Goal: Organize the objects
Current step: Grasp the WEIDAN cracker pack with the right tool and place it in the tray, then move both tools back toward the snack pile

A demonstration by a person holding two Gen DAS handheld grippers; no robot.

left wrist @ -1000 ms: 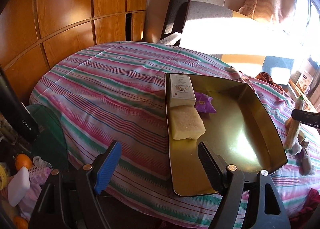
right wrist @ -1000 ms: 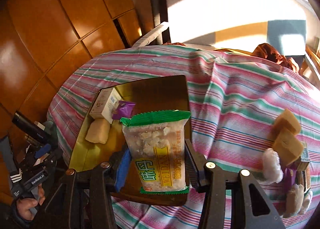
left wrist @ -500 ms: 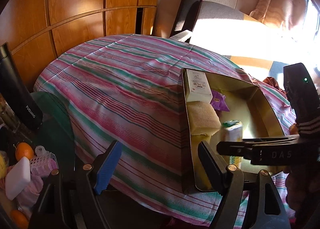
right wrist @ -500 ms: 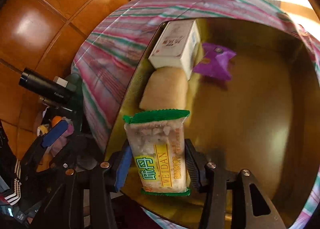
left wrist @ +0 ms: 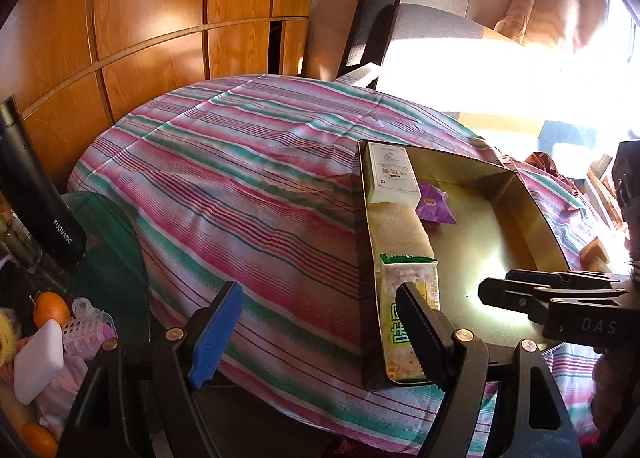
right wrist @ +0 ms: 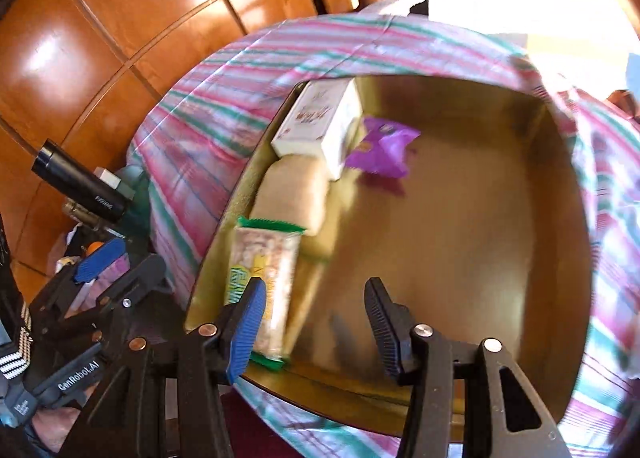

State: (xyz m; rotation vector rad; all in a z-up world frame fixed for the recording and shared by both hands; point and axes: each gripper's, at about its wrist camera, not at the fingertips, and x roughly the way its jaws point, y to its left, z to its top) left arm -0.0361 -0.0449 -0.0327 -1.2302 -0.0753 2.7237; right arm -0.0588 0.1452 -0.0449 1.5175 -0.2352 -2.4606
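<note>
Both jaws gape, empty. Snack pack [right wrist: 262, 290] lies in tray [right wrist: 560, 161], just left of right gripper [right wrist: 316, 322]. Could catch pack on blue pad while withdrawing, dragging it out.

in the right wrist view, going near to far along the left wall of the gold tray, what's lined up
green-edged snack packet → pale sponge-like block → white box; the purple wrapper lies beside the box, so I leave it out.

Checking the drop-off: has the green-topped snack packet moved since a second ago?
Yes. The snack packet left the right gripper and now lies along the gold tray's left wall, below the sponge cake.
</note>
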